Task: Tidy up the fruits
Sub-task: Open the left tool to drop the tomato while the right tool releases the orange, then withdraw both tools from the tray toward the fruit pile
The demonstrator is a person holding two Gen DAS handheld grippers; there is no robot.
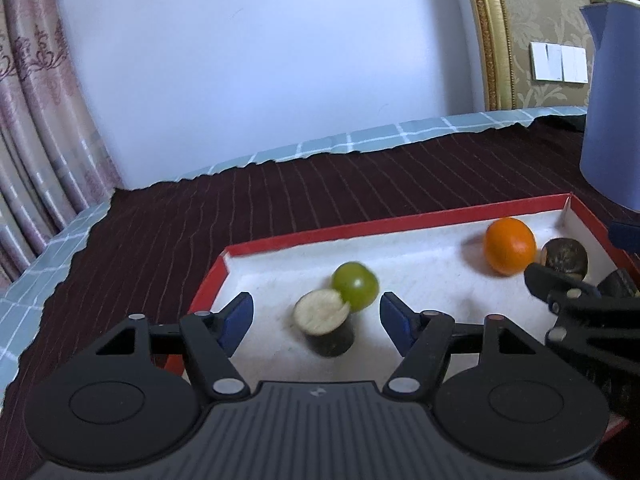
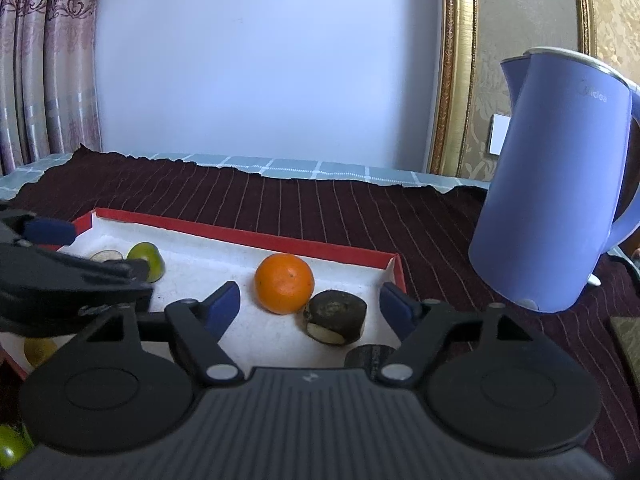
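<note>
At far left a pale patterned curtain (image 1: 36,128) hangs beside a plain white wall (image 1: 260,60); beneath them a dark maroon striped cloth (image 1: 280,204) covers the table and bears a shallow red-walled cardboard tray with a white lining (image 1: 400,222).

The left gripper (image 1: 316,314) stands over the tray's left part with its blue-padded jaws spread wide and holding nothing; between them, touching neither pad, a dark-skinned cut fruit piece with a pale face (image 1: 326,322) lies on the lining, touching a round green fruit (image 1: 355,286) just behind it.

Further right, a round orange fruit (image 2: 284,283) sits near the tray's far right corner; just beside it, on its right, rests a second dark cut piece (image 2: 336,316). The right gripper (image 2: 310,310) is likewise parted wide and empty, framing those two without pressing on either; a small dark cylinder (image 2: 370,356) shows just before its right finger.

At far right a tall lavender-blue electric kettle (image 2: 560,184) stands upright on the cloth, outside the tray, before a gilt-framed wall panel (image 2: 452,80).
</note>
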